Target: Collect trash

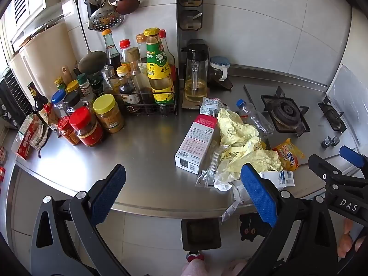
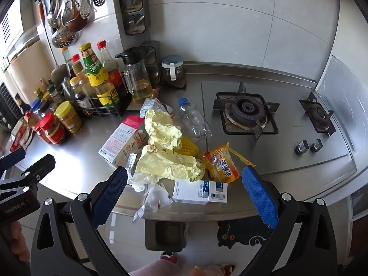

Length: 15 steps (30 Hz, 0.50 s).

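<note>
Steel countertop point(image 2: 80, 161) carries our heap of trash, crumpled yellow paper point(image 2: 165, 151) and a white carton point(image 2: 200, 192) near its front edge, while our left gripper point(image 1: 184, 193) and right gripper point(image 2: 184, 193) hover spread wide, holding nothing.

I get two fisheye views, each riding on a handheld gripper and looking forward and steeply down along its own blue-padded fingers point(image 1: 108, 191) at the brushed steel countertop point(image 1: 142, 151). My left view sits just off the counter's front edge, angled toward the crowd of sauce bottles and jars point(image 1: 110, 96) at the back corner. My right view stands further right, square on the black two-burner gas hob point(image 2: 248, 115). Both are close — the crumpled yellow paper point(image 2: 165, 147) and the pink-and-white carton point(image 1: 197, 142) fill the middle of each. They share that pile, the bottles and the hob — and each catches the other gripper at its edge.
</note>
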### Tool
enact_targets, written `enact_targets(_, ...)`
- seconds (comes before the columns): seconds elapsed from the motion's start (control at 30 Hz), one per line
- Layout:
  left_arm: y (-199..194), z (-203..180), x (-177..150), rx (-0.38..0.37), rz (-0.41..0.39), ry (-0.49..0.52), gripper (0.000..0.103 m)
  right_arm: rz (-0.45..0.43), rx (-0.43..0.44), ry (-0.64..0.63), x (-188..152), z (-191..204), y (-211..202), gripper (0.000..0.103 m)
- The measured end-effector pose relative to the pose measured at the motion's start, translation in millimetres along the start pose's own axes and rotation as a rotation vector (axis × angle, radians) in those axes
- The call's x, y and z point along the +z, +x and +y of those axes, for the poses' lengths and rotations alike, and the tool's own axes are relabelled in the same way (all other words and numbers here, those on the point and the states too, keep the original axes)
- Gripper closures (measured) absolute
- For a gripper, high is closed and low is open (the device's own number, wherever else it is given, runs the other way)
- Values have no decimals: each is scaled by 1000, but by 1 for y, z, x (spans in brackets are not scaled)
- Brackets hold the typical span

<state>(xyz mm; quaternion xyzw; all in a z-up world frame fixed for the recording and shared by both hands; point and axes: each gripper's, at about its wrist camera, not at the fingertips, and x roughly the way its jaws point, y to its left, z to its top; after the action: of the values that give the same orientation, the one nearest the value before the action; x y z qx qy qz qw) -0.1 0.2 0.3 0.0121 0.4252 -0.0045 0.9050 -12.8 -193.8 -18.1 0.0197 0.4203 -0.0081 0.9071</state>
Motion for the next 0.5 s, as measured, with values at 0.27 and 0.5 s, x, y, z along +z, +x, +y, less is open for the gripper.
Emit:
enact_targets(0.27,0,0,0,-2,1,2,8,1,2,-1,3,1,-2,3)
enact_targets(0.5,2,0,-1,-2,3,0,8,-1,2,-2,2,-1,-1,3)
